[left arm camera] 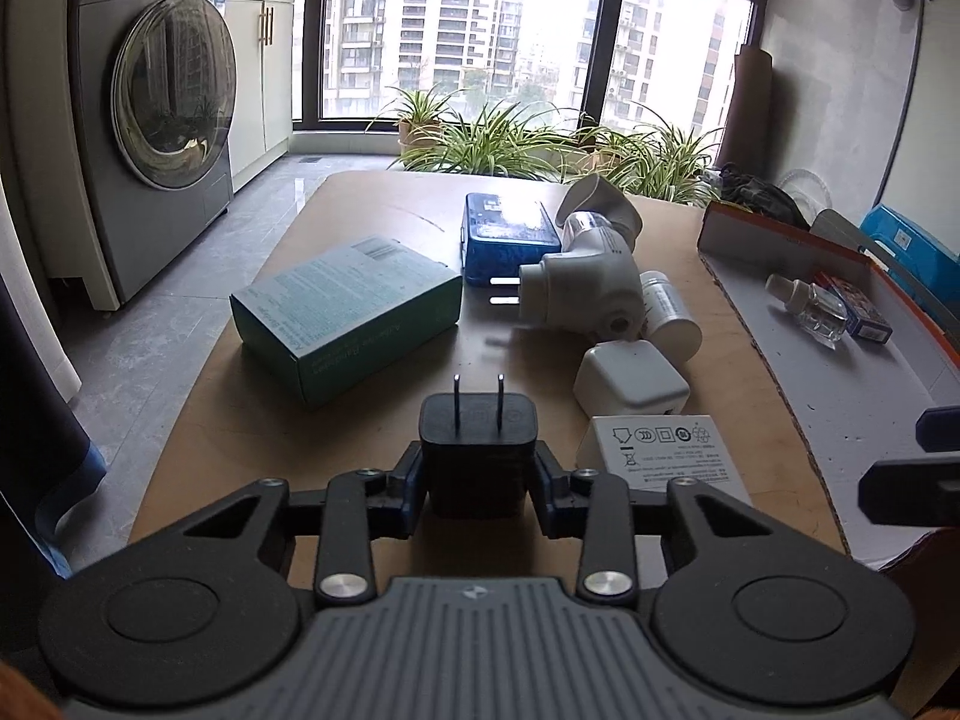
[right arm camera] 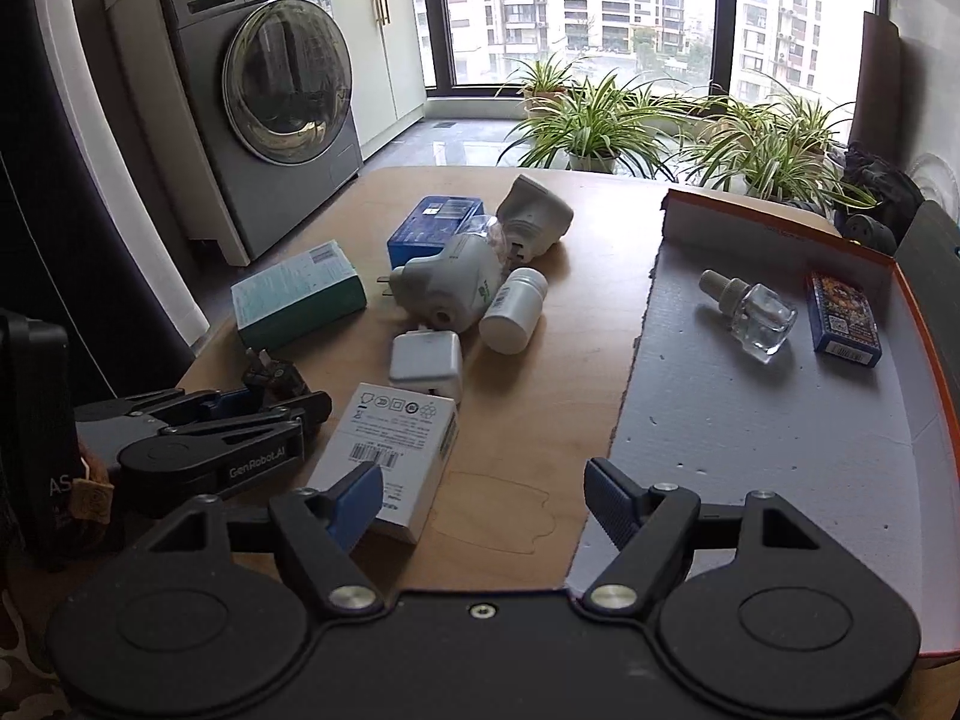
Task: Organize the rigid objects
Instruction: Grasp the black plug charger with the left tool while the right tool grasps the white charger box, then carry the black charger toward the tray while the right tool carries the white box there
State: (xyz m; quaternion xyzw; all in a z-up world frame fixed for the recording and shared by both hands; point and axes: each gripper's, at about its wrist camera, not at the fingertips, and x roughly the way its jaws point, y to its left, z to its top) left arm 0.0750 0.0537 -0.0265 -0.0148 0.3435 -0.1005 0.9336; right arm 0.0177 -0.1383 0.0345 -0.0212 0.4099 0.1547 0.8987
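My left gripper (left arm camera: 478, 474) is shut on a black wall charger (left arm camera: 478, 450), its two prongs pointing away, low over the near end of the wooden table (left arm camera: 384, 204). From the right wrist view the same left gripper (right arm camera: 270, 390) sits at the left. My right gripper (right arm camera: 483, 501) stands open with nothing between its fingers, over the table's front between a white box (right arm camera: 390, 450) and the foam-lined tray (right arm camera: 750, 420). In the tray lie a glass bottle (right arm camera: 753, 315) and a card deck box (right arm camera: 843, 318).
Loose on the table are a teal box (left arm camera: 354, 312), a blue box (left arm camera: 507, 234), white plug-in devices (left arm camera: 591, 279), a white bottle (left arm camera: 669, 315) and a white charger cube (left arm camera: 630, 384). A washing machine (left arm camera: 162, 96) stands left; potted plants (left arm camera: 510, 144) line the window.
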